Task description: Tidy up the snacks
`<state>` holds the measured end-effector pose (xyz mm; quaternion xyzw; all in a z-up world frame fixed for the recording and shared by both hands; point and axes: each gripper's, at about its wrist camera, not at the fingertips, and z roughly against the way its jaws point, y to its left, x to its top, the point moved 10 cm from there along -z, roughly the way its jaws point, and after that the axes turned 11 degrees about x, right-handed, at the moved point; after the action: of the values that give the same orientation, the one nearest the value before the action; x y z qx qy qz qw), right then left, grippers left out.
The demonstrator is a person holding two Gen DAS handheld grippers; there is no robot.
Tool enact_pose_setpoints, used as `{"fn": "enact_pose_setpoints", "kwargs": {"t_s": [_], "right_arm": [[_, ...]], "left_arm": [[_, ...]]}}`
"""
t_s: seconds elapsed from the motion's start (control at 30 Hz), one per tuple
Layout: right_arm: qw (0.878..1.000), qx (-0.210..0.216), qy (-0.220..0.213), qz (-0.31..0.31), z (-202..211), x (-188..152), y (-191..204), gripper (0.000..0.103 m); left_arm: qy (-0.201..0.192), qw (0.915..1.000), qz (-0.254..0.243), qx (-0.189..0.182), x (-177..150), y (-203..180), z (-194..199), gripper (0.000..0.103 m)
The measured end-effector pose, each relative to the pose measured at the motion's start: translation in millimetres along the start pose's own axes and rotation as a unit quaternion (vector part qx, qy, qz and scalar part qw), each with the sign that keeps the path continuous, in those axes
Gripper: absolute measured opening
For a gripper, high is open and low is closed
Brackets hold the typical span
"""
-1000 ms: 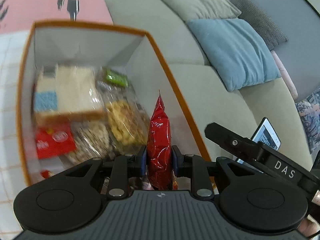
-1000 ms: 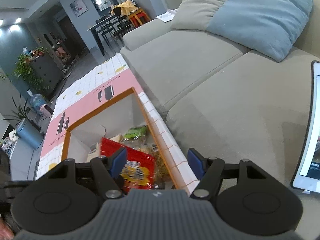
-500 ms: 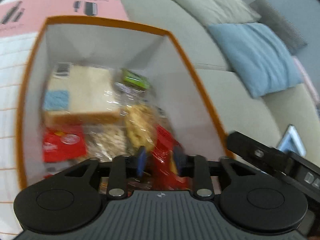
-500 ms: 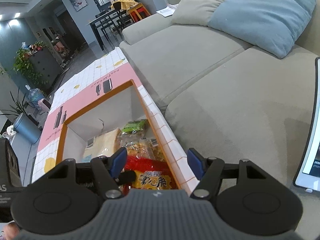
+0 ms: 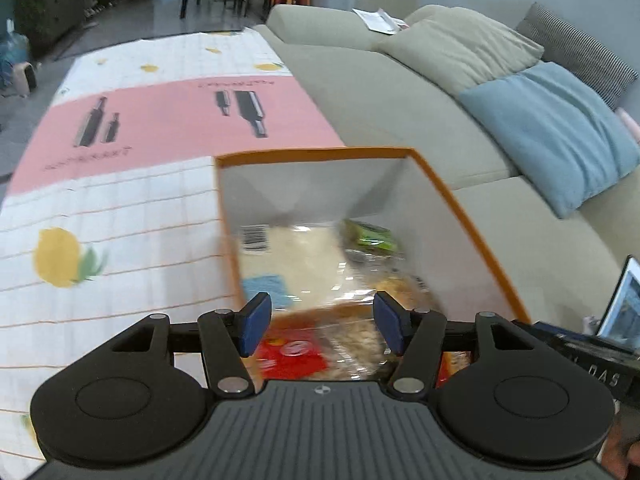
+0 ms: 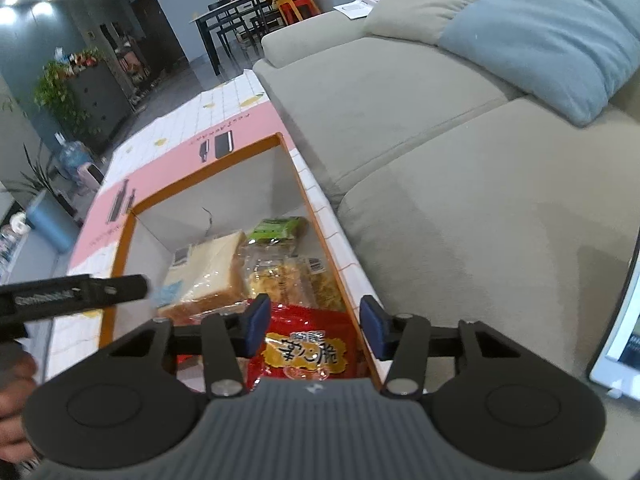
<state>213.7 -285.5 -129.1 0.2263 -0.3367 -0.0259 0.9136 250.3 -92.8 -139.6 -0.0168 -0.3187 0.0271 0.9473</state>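
Note:
An orange-rimmed white box (image 5: 460,208) stands on the tablecloth beside the sofa and holds several snacks. Inside lie a bagged bread loaf (image 5: 296,256), a green packet (image 5: 370,236) and a small red packet (image 5: 292,354). My left gripper (image 5: 322,316) hovers over the box's near end, jaws opening with nothing between them. In the right wrist view the box (image 6: 208,174) also holds a red bag with a yellow label (image 6: 306,344), near the bread (image 6: 212,272). My right gripper (image 6: 316,322) is above that bag, jaws closing, pads apart from it.
A beige sofa (image 6: 440,140) with a blue cushion (image 5: 552,136) runs along the box's right side. A tablet (image 6: 616,328) lies on the seat. The left tool's black body (image 6: 76,292) reaches over the box's left rim. Patterned tablecloth (image 5: 120,208) spreads to the left.
My left gripper let go of the red bag, which now lies in the box, then opened and rose. The right gripper's jaws have narrowed; it stayed in place.

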Motion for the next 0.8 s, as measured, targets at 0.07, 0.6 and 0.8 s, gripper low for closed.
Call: {"fn": "enact_pose_setpoints", "kwargs": {"t_s": [0.07,0.6,0.8], "right_arm": [[1.0,-0.014,0.004,0.011,-0.4,0.3,0.4,0.041],[0.997,0.003,0.019,0.069,6.3,0.8,33.9,0.008],[0.991,0.01,0.118,0.06,-40.2,-36.6,40.0,0.006]], "left_arm": [[0.001,1.0,-0.003,-0.004,-1.6,4.5,1.7,0.069],[0.015,0.9997,0.012,0.011,-4.2,31.0,3.0,0.069],[0.019,0.9997,0.014,0.004,-5.9,30.3,3.3,0.069]]}}
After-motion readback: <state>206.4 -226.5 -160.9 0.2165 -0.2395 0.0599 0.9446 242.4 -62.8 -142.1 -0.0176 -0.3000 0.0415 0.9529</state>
